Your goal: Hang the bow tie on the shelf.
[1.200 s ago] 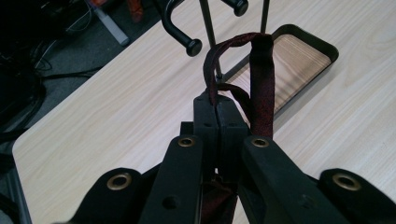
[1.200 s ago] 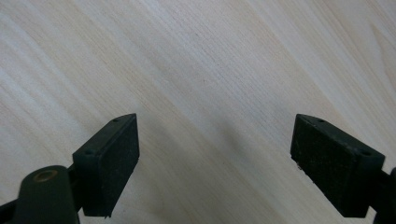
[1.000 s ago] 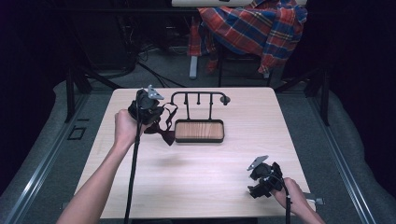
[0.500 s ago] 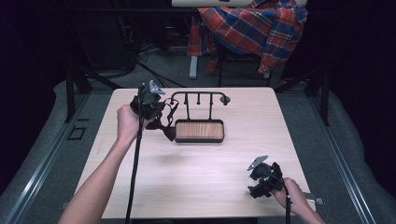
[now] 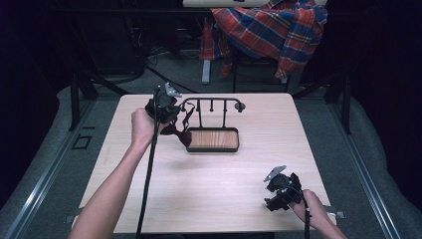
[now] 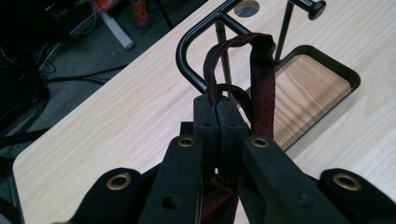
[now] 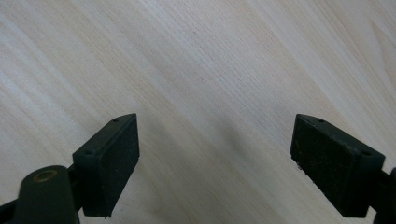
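I have the left gripper (image 6: 218,109) clamped tight on a dark red strap (image 6: 261,84), jaws fully together with the strap pinched between them. It looks like a bow tie or similar band; in the high view the strap (image 5: 181,130) hangs off my left gripper (image 5: 164,107) just beside the rounded end of the black rack (image 5: 211,107), above the near-left corner of its wooden tray (image 5: 213,139).

Step in hand, as I judge it: hanging the strap on the rack, mid-carry, not hooked yet. In the left gripper view the loop stands open just in front of the rack (image 6: 196,51), at its bent end. I can't tell whether it touches the bar.

Orientation: the loop's long axis runs up and away from my jaws, its closed end pointing toward the rack's top bar; the rest droops down toward the tray.

Next move, my guess: lift a bit, bring the loop over a rack peg or the bar end, then let go. The loop needs to stay open and the floppy tail could snag.

My right gripper (image 5: 278,191) sits well away from the rack, near the table's (image 5: 209,189) front edge, jaws spread wide, holding nothing.
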A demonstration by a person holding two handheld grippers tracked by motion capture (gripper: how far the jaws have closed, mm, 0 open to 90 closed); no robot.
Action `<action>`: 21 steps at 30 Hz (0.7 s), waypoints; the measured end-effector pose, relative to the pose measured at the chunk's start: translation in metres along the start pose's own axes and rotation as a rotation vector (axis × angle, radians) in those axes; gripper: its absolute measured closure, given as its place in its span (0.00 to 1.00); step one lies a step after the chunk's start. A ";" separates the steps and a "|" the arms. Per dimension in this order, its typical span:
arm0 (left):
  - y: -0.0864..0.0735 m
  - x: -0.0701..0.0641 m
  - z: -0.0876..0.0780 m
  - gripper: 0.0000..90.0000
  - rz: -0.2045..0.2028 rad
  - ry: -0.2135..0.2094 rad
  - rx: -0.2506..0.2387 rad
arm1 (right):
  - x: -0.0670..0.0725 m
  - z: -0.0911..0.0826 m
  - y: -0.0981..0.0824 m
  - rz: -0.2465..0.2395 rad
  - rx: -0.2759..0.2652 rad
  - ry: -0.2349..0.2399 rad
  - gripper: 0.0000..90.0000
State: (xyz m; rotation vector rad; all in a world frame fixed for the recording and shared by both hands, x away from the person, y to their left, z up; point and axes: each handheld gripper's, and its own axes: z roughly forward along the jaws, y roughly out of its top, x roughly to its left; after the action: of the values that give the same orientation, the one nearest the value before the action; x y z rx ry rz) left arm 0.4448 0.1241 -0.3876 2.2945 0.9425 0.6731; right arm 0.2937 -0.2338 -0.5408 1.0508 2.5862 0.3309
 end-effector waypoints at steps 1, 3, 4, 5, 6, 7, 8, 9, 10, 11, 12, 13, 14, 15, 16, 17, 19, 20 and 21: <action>0.001 0.000 0.002 0.99 0.001 0.004 0.003 | 0.000 0.000 0.000 0.002 -0.004 0.005 0.17; 0.003 0.001 0.003 0.99 0.003 0.013 0.006 | 0.000 0.000 0.000 -0.003 0.001 0.002 0.17; 0.003 0.002 0.004 0.99 0.002 0.016 0.007 | 0.000 0.000 0.000 -0.003 0.001 0.002 0.17; 0.004 0.003 0.005 0.99 0.003 0.019 0.011 | 0.000 0.000 0.000 -0.004 0.001 0.003 0.17; 0.005 0.003 0.006 0.99 -0.002 0.024 0.010 | 0.000 0.000 0.000 0.000 -0.002 0.006 0.17; 0.005 0.005 0.007 0.99 -0.009 0.025 0.009 | 0.000 0.001 0.000 0.005 -0.008 0.006 0.17; 0.005 0.006 0.009 0.99 -0.016 0.025 0.009 | 0.000 0.001 0.000 0.009 -0.011 0.011 0.17; 0.005 0.007 0.010 0.99 -0.019 0.030 0.010 | 0.000 0.001 0.000 0.011 -0.011 0.012 0.17; 0.005 0.008 0.012 0.99 -0.026 0.033 0.009 | 0.000 0.001 0.000 0.006 -0.005 0.009 0.17; 0.004 0.009 0.014 0.99 -0.036 0.036 0.010 | 0.000 0.001 0.000 0.007 -0.005 0.009 0.17; 0.004 0.010 0.015 0.99 -0.038 0.036 0.014 | 0.000 0.001 0.000 0.007 -0.005 0.009 0.17; 0.003 0.010 0.018 0.99 -0.041 0.040 0.018 | 0.000 0.001 0.000 0.007 -0.005 0.009 0.17; 0.003 0.011 0.019 0.99 -0.046 0.043 0.020 | 0.000 0.001 0.000 0.011 -0.012 0.011 0.17; 0.002 0.012 0.020 0.99 -0.047 0.044 0.024 | 0.000 0.001 0.000 0.011 -0.012 0.011 0.17; 0.002 0.012 0.021 0.99 -0.048 0.048 0.026 | 0.000 0.000 0.000 0.002 -0.003 0.005 0.17; 0.001 0.013 0.022 0.99 -0.047 0.050 0.030 | 0.000 0.000 0.000 0.007 -0.008 0.012 0.17; 0.000 0.014 0.023 0.99 -0.045 0.055 0.038 | 0.000 0.000 0.000 0.004 -0.003 0.009 0.17; 0.000 0.014 0.024 0.98 -0.042 0.057 0.043 | 0.000 0.001 -0.001 0.004 -0.004 0.007 0.17; -0.001 0.014 0.024 0.98 -0.039 0.060 0.048 | 0.000 0.001 -0.001 0.004 -0.004 0.007 0.17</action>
State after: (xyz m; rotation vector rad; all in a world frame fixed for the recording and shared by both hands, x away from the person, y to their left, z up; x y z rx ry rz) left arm 0.4685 0.1274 -0.4021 2.3026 1.0392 0.7137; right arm 0.2937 -0.2343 -0.5415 1.0556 2.5884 0.3414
